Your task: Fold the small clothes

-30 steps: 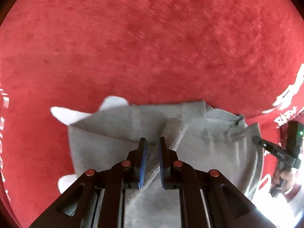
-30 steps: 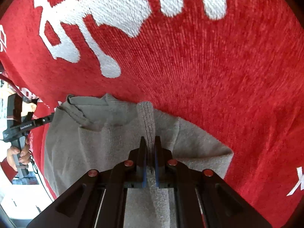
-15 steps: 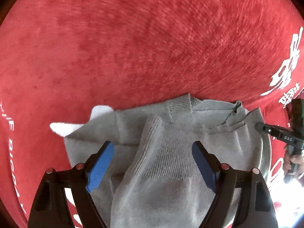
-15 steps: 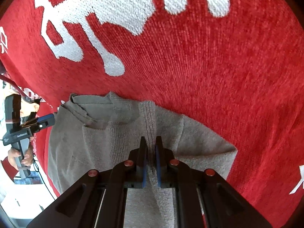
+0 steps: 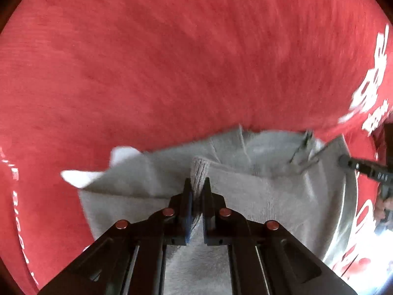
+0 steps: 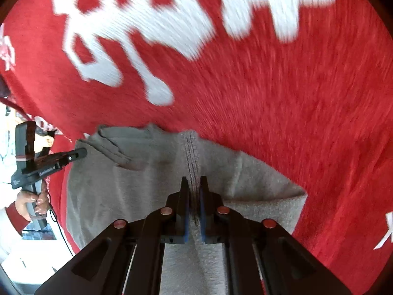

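Now both grippers, left gripper point(image 5: 196, 186) and right gripper point(image 6: 194, 184), are pinched tight on ribbed edges of the gray sweater point(image 6: 137, 184) lying on the red blanket point(image 6: 294, 113), likely to lift and fold it evenly.

We see the sweater point(image 6: 137, 186) lying on the blanket point(image 6: 294, 113), the blanket's lettering point(image 6: 137, 24) behind the sweater, both grippers over it.
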Motion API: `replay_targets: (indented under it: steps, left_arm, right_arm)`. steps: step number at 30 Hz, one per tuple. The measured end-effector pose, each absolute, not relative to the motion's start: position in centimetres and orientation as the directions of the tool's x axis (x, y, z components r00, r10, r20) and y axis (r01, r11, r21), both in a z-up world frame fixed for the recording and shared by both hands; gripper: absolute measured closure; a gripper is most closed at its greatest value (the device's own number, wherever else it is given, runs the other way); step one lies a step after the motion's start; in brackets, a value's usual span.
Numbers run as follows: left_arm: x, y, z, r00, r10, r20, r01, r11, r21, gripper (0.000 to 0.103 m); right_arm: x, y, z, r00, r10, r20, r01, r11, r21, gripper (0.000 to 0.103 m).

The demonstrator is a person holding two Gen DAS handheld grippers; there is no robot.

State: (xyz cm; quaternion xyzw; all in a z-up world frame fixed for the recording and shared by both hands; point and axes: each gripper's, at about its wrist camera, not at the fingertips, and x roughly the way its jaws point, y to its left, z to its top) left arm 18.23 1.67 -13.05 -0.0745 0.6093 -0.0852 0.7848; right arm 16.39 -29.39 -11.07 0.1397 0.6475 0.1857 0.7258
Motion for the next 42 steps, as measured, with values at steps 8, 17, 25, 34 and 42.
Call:
replay_targets:
  steps: [8, 17, 25, 34, 42]
  left_arm:
    - [18.7, 1.9, -16.2, 0.229, -0.15, -0.962, -0.06, 0.984, -0.168, 0.096]
    - [17.2, 1.6, -15.2, 0.243, -0.012, -0.97, -0.126, 0.991, -0.044, 0.035]
    - [11.7, 1.4, -14.2, 0.224, -0.024, -0.974, -0.157, 0.986, -0.06, 0.035]
    - [2.1, 7.8, -12.2, 0.129, -0.072, -0.989, -0.244, 0.964, -0.102, 0.035]
    - [-1.4, 7.3, -14.2, 0.068, -0.174, -0.982, -0.244, 0.952, -0.185, 0.035]
  right_arm:
    - [17.2, -29.6, -13.6, 0.073, 0.412, -0.908, -0.031, 0.911, 0.411, 0.096]
    - [17.0, -29.9, -13.8, 0.07, 0.332, -0.941, -0.016, 0.943, 0.332, 0.067]
    - [13.7, -33.0, -10.5, 0.072, 0.364, -0.929, 0.038, 0.929, 0.367, 0.047]
    - [3.6, -37.4, -9.8, -0.003, 0.501, -0.866, 0.226, 0.844, 0.487, 0.047]
    - [-2.4, -36.4, -12.0, -0.053, 0.59, -0.805, 0.292, 0.78, 0.553, 0.047]
